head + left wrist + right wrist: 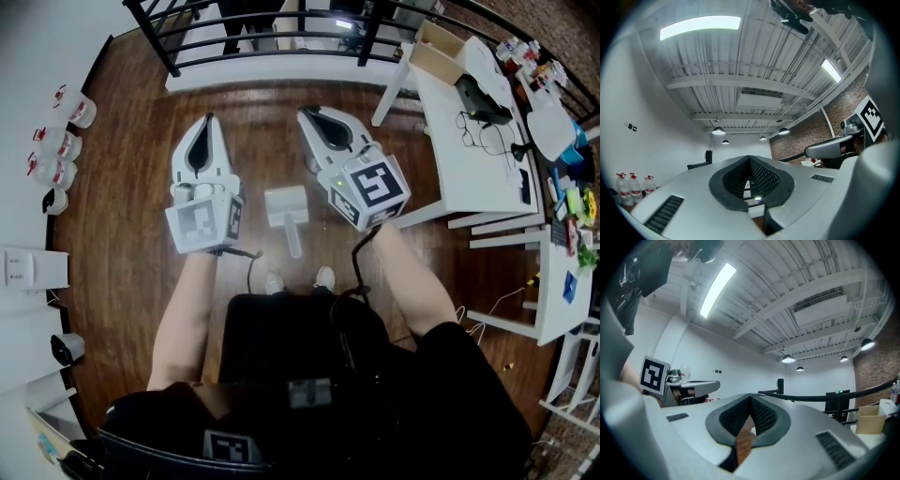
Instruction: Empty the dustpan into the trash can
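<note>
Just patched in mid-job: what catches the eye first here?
The left gripper and right gripper are held out side by side, both shut and empty. Between them a white dustpan lies untouched on the dark wooden floor, just ahead of the person's shoes. Cluttered white tables fill the right side.

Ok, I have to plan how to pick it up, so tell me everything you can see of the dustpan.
The dustpan is pale grey or white and looks like plastic: a squarish, shallow pan with a short handle pointing toward the person's shoes. It lies flat on the dark wooden floor, in the head view between the left gripper and the right gripper, touched by neither. Only the floor touches it. Whether it holds any dirt is too small to tell.
</note>
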`<act>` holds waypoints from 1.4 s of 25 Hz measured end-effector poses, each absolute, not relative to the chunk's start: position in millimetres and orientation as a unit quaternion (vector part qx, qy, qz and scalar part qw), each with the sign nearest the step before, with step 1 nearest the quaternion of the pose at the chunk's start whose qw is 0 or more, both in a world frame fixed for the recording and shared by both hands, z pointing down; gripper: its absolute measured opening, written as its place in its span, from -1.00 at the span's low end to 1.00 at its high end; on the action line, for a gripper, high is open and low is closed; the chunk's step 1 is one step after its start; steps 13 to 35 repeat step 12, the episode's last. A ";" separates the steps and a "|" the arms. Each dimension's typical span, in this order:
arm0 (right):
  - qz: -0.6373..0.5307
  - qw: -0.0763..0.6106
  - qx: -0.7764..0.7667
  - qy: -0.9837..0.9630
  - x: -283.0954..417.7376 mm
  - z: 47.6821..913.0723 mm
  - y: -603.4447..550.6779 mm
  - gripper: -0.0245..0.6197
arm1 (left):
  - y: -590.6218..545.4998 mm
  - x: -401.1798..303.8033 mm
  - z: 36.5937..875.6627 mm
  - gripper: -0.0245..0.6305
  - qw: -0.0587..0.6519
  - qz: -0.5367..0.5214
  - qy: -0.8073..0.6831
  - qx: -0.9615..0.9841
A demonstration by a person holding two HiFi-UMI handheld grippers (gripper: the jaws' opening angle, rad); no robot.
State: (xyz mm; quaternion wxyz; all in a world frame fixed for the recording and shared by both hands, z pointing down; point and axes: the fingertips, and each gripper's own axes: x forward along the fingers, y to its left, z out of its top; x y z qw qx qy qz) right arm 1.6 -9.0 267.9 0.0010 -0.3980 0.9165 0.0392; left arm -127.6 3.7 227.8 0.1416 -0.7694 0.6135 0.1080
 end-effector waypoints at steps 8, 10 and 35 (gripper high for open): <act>0.043 -0.005 -0.396 0.917 -1.8 268.9 -9.0 -0.91 | 3.7 -130.0 228.5 -0.91 0.141 0.107 0.615 -0.768; 0.046 -0.007 -0.395 0.918 -4.0 268.3 -9.0 -0.91 | 3.4 -131.5 227.9 -0.91 0.141 0.107 0.615 -0.768; 0.046 -0.009 -0.393 0.918 -6.0 267.8 -9.2 -0.91 | 3.1 -133.2 227.1 -0.91 0.142 0.108 0.616 -0.767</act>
